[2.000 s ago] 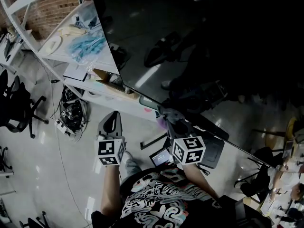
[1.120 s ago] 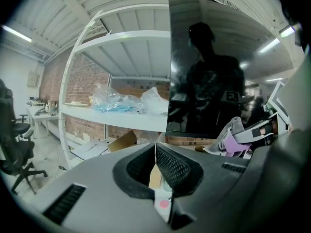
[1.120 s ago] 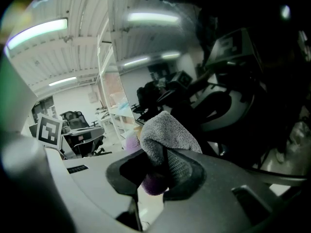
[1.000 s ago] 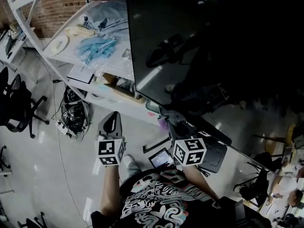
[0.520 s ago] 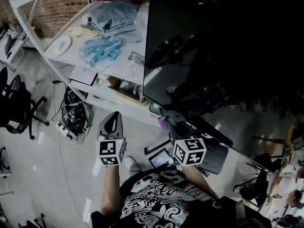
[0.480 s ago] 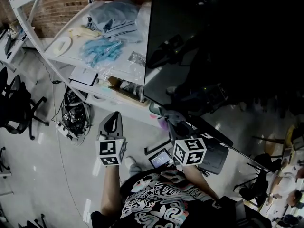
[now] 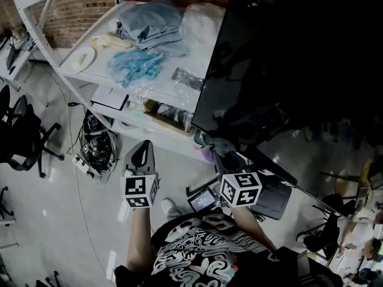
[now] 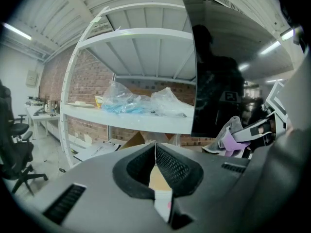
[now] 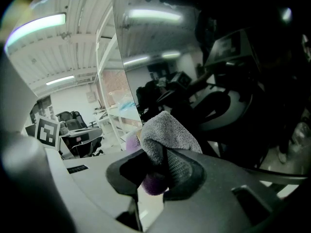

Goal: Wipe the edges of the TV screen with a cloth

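The black TV screen (image 7: 299,52) fills the upper right of the head view, its left edge running down to a lower left corner (image 7: 194,129). My right gripper (image 7: 216,149) is shut on a grey and purple cloth (image 9: 165,135), which sits just under that corner. In the right gripper view the cloth bulges out of the jaws beside the screen's glossy edge (image 9: 121,57). My left gripper (image 7: 141,154) hangs over the floor to the left, jaws shut with nothing in them (image 8: 155,152). The screen (image 8: 233,81) shows at right in the left gripper view.
A white metal shelf (image 7: 102,79) stands left of the TV, with blue plastic bags (image 7: 134,64), folded cloth (image 7: 149,23) and a cardboard box underneath. Cables and a power strip (image 7: 93,148) lie on the floor. Office chairs (image 7: 18,136) stand at far left.
The TV's left edge has slid right in the head view, showing more of the shelf. Both grippers stay almost where they were, the right one still on the cloth.
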Demonstrator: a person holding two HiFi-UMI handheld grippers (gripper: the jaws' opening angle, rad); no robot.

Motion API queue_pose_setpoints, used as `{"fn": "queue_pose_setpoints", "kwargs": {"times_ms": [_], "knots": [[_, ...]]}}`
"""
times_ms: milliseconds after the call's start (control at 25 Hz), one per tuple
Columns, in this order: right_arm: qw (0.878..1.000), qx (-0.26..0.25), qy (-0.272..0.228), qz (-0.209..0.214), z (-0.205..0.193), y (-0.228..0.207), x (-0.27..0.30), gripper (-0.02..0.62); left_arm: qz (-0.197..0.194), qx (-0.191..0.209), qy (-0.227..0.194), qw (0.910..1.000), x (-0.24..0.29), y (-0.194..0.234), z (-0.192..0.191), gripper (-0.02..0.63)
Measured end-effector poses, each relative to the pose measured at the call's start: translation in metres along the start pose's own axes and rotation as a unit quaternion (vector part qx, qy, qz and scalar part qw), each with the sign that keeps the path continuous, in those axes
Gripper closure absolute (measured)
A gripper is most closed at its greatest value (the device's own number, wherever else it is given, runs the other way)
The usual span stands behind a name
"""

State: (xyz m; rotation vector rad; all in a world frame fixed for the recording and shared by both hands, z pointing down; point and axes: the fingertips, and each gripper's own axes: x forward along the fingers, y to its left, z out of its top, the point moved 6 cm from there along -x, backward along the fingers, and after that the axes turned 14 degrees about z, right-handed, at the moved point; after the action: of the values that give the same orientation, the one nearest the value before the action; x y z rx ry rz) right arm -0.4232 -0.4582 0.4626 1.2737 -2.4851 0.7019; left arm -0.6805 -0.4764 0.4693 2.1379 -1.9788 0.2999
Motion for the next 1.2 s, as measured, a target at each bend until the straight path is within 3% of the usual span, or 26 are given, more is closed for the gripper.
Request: {"fn": "queue_pose_setpoints", "kwargs": {"times_ms": [1200], "knots": [[1.0, 0.006, -0.009, -0.025, 0.015, 0.03, 0.057, 0.5, -0.013, -0.004, -0.005, 0.9999, 0.025, 0.071, 0.004, 0.584]]}}
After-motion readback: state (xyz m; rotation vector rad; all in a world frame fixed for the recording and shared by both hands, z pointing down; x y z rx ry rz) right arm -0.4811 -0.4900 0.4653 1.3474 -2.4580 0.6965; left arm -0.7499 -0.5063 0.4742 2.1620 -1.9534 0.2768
